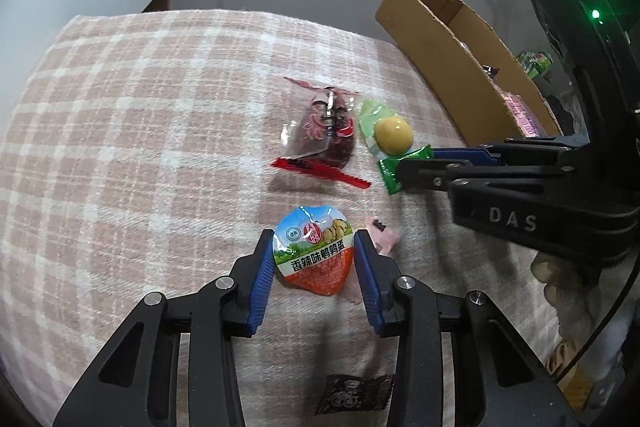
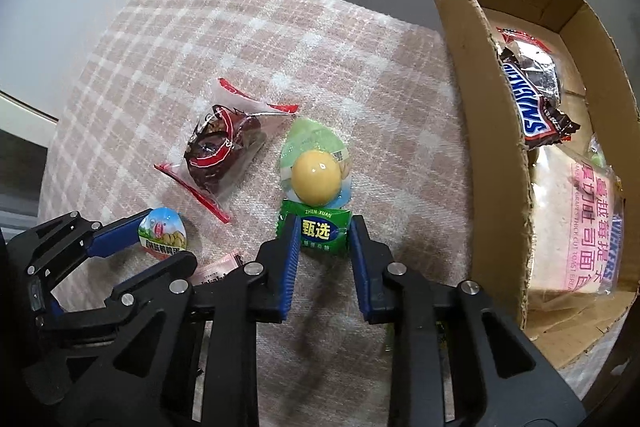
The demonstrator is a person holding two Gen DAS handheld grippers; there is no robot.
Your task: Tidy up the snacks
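Nearest, at the front edge of the checked cloth [image 1: 132,131], lies 1 dark patterned sachet [image 1: 354,393], untouched between the arms of the left gripper [image 1: 314,259]. That gripper points steeply down, its 2 blue pads against the sides of the quail-egg cup [image 1: 314,255], a round foil-lidded pack; I judge it clamped on the cup, taken from above so it can be lifted clear. Just right of it, 1 pink wrapper [image 1: 384,237] lies half hidden under the right-hand pad.

A little further on, the right gripper [image 2: 324,239] straddles the green candy packet [image 2: 320,231]. The left pad touches the packet's edge, but on the other side I cannot tell whether the pad presses or a sliver of gap remains, so the grip is uncertain. Both tools working at once looks like a paired pickup.

Touching the green packet's far end is 1 yellow egg pack [image 2: 316,175], and beside that 1 red-trimmed clear bag [image 2: 224,147] with something dark inside.

Furthest, at the cloth's right edge, stands the cardboard box [image 2: 488,131], probably where these go: it already holds 1 Snickers bar [image 2: 528,95] and 1 bagged toast loaf [image 2: 576,227].
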